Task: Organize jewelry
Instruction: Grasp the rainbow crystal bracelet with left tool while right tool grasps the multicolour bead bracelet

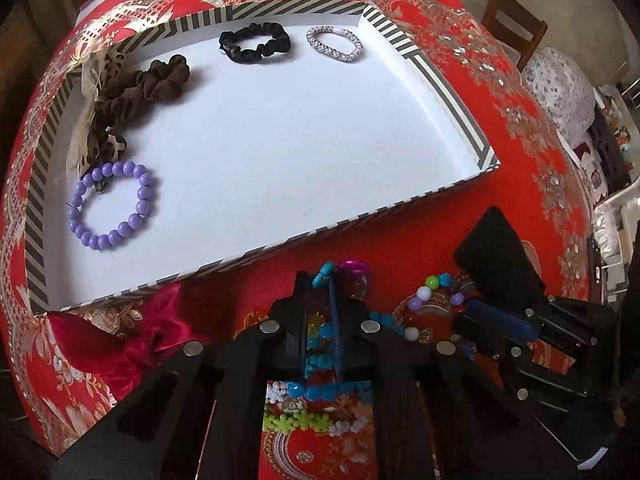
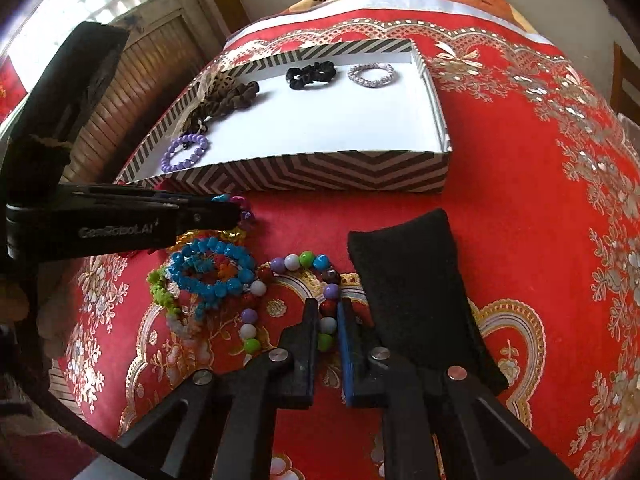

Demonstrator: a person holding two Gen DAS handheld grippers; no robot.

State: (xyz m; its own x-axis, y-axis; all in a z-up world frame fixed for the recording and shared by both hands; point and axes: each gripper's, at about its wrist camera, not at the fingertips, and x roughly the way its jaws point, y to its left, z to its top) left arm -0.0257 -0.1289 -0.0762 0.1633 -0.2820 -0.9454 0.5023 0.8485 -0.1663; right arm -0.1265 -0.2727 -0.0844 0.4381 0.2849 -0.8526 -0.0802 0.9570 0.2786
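A striped tray [image 1: 448, 92] [image 2: 320, 172] with a white floor holds a purple bead bracelet [image 1: 143, 193] [image 2: 180, 167], a brown scrunchie [image 1: 160, 80], a black scrunchie [image 1: 248, 56] and a silver hair tie [image 1: 320, 46]. In front of it, on the red cloth, lies a heap of turquoise bracelets [image 2: 208, 246] and a lime-green one [image 2: 160, 288]. My left gripper [image 1: 320, 280] [image 2: 236, 214] is shut on a teal and magenta piece [image 1: 352, 266] at the heap's far edge. My right gripper [image 2: 328, 308] [image 1: 464, 312] is shut on the multicoloured bead bracelet [image 2: 306, 258], with beads between its pads.
A black fabric pouch [image 2: 412, 292] [image 1: 496, 252] lies just right of the right gripper. A dark red satin bow [image 1: 120, 340] sits left of the left gripper, near the tray's front wall. A wooden chair [image 1: 516, 20] stands beyond the table's far right edge.
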